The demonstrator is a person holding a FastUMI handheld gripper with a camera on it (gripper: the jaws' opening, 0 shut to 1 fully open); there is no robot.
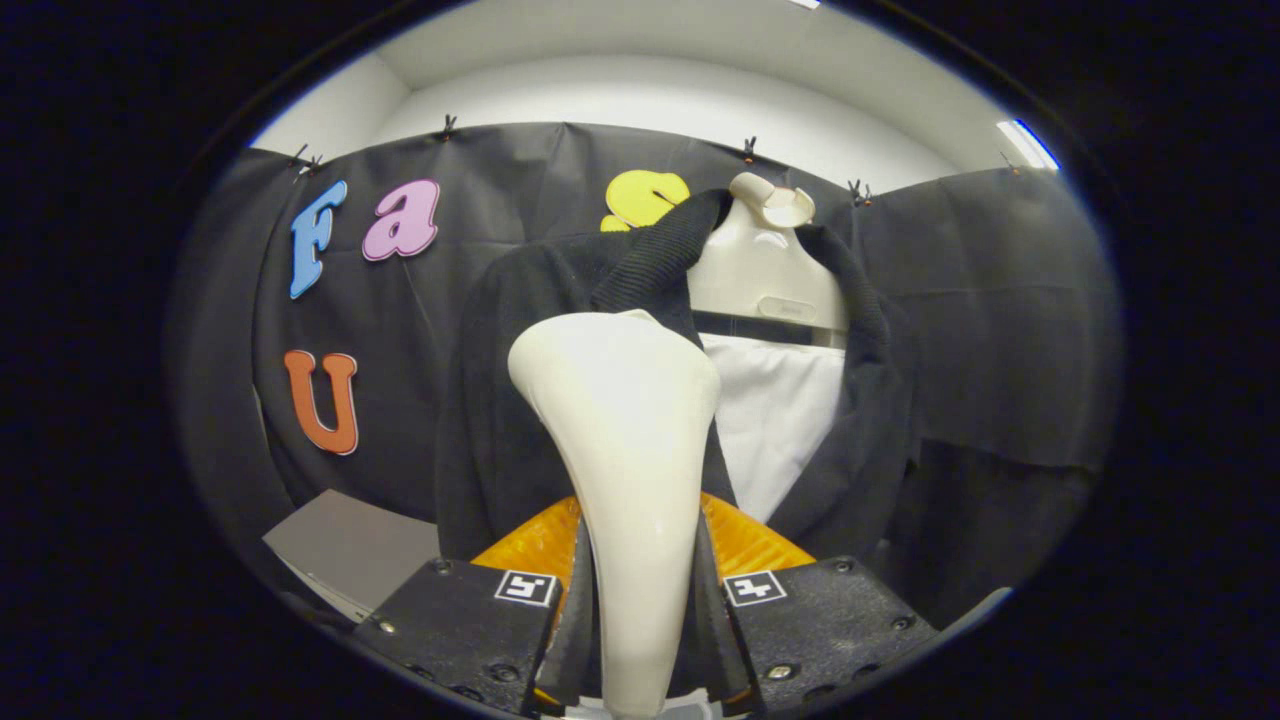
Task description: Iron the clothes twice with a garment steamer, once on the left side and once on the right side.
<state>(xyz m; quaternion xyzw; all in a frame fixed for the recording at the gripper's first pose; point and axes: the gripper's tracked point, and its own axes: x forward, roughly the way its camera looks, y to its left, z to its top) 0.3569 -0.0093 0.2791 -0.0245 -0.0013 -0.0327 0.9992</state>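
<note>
We take the black jacket (520, 400) as our landmark: it hangs open-fronted on a cream mannequin form (765, 265), which keeps the fabric vertical and taut enough for steam to pass along it. Inside the jacket's opening a white panel (780, 420) shows between the two lapels, and the ribbed collar (650, 255) runs up over the form's shoulder. In front of the jacket's left-hand panel, as we see it, stands the garment steamer (625, 450), its broad head raised level with the jacket's chest and its narrow handle tapering down toward us. We cannot tell whether the head touches the cloth or hovers just off it. The gripper (640, 610) clamps the handle low down: both fingers (575, 600) press on it from either side, closed to a narrow gap set by the handle's width. We judge this low grip leaves the head free to face the fabric. To the jacket's lower left, a grey surface (350, 545) lies against the booth wall.
</note>
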